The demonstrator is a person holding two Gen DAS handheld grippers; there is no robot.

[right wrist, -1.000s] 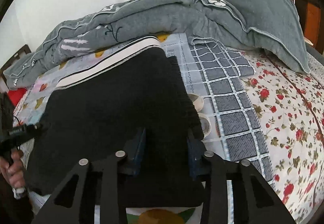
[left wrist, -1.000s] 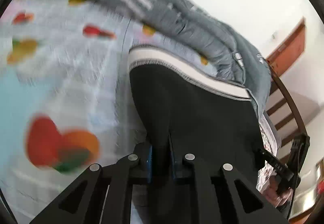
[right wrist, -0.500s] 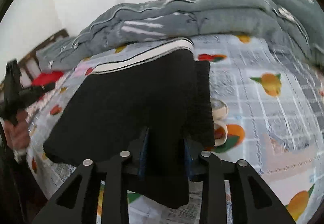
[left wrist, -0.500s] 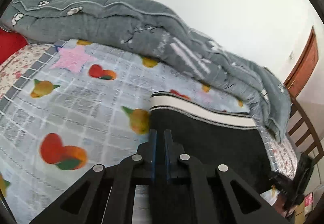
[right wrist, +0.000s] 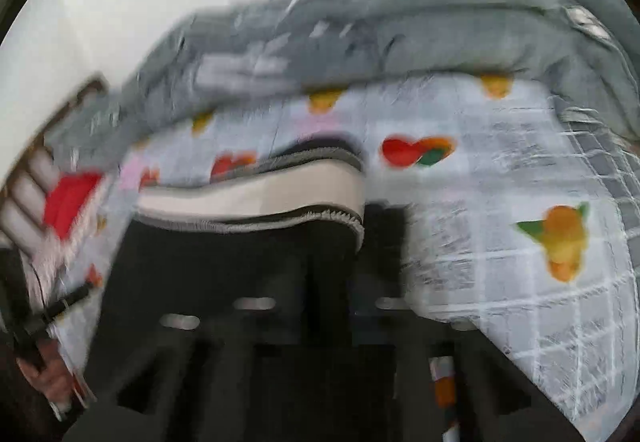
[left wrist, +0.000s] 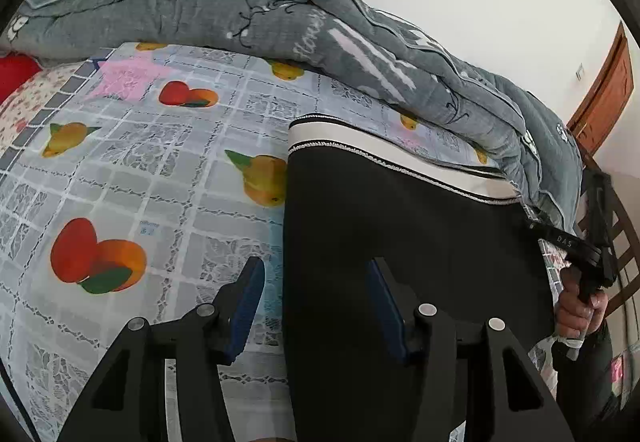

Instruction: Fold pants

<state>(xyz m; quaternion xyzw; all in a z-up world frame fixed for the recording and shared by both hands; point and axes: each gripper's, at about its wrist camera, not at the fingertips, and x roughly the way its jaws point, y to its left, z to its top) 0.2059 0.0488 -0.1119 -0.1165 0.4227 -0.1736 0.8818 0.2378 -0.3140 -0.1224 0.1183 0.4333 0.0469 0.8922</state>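
straddling pants (left wrist: 404,226), left gripper (left wrist: 316,302) spread

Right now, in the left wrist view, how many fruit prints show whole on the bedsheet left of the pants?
4: one near the quilt, one far left, one beside the pants, one nearest the left claw. Others are partly hidden.

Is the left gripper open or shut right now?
Open. The left gripper's blue pads stand wide apart, straddling the edge of the black pants without pinching the cloth.

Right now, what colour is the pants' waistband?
White, edged with black trim; the waistband shows best in the left wrist view.
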